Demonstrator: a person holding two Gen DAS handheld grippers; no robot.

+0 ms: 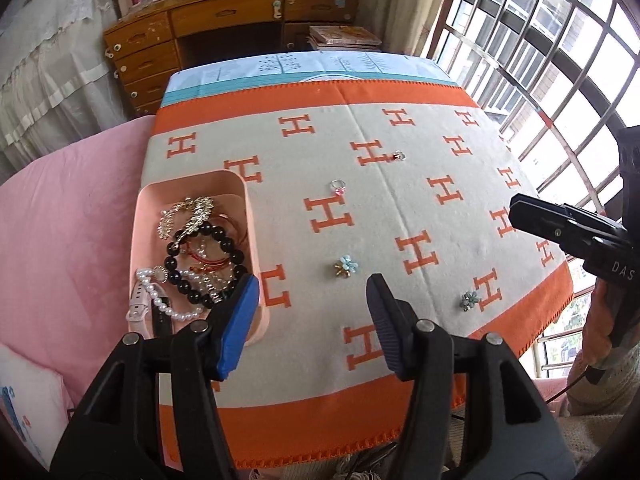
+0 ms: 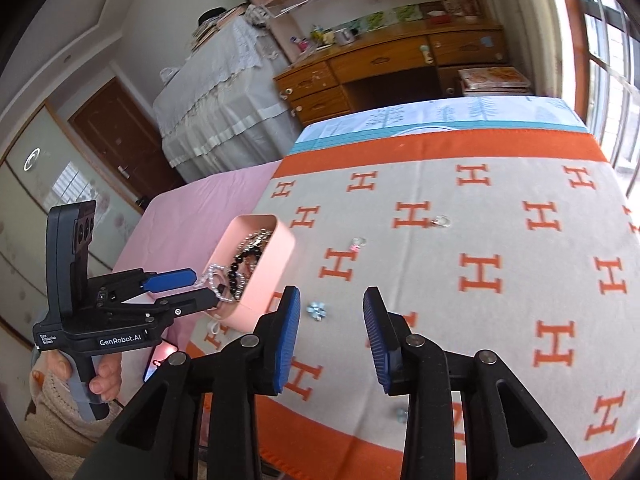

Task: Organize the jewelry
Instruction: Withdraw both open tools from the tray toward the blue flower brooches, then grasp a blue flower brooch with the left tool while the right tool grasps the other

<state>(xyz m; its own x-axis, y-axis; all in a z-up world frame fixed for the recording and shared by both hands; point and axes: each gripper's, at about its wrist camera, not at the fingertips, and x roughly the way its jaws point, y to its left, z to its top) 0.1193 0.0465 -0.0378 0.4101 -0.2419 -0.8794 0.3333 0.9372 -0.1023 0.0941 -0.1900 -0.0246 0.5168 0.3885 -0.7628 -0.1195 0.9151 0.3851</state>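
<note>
Four small pieces lie loose on the blanket (image 1: 400, 208) at frame centre; the pink tray (image 1: 142, 216), left, holds the collected bracelets. I hold left gripper (image 1: 310, 322) and right gripper (image 2: 332, 338) parted and empty, ready to fetch the blue flower clip (image 1: 346, 267).

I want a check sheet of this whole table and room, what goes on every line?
Surface: blanket with orange H marks, spread flat.
Job's things: pink box at left holds bracelets, black beads and pearls. Still loose on the blanket: two rings and two flower pieces.
Clutter: nothing seen on the blanket.
Grippers: left gripper open and empty, near the box; right gripper open and empty.
Cables: thin black cable under the right hand.
Surroundings: pink bedding, wooden desk, barred window.
</note>
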